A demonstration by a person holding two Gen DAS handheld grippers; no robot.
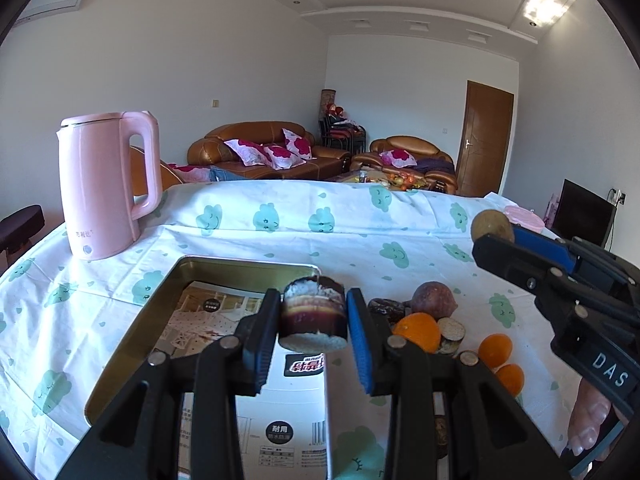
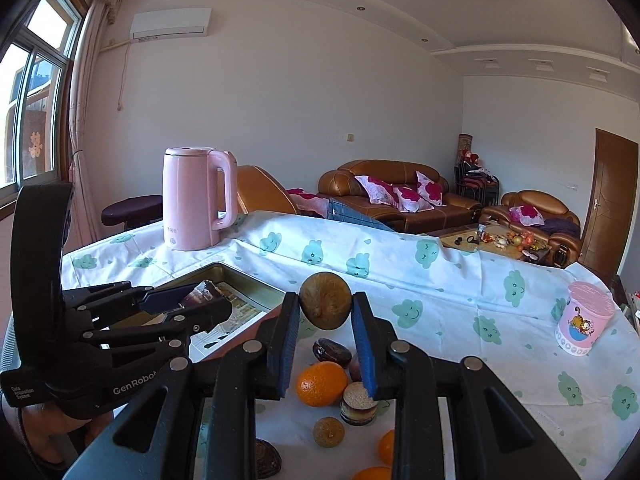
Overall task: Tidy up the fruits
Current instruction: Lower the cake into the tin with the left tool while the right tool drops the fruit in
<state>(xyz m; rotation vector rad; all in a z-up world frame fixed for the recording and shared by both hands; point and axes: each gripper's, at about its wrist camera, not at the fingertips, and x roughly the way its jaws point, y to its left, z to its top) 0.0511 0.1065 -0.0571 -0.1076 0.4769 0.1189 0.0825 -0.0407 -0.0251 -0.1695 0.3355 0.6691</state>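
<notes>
Transport is the step in hand: left gripper (image 1: 313, 318) clamps a dark cut fruit chunk (image 1: 314, 314), right gripper (image 2: 325, 330) clamps a brown round fruit (image 2: 325, 306). Next, each piece needs lowering into the gold tin tray (image 1: 132, 322) before letting go.

Black grippers (image 1: 313, 322), blue pads, silver screws, "GenRobot" mark.

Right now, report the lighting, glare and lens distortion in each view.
Left wrist view: daylight, bright glare patch on the ceiling, fisheye bowing the table edge, dark corner vignette. Right wrist view: blown-out window at left, walls curved, near gripper arms slightly soft.
</notes>
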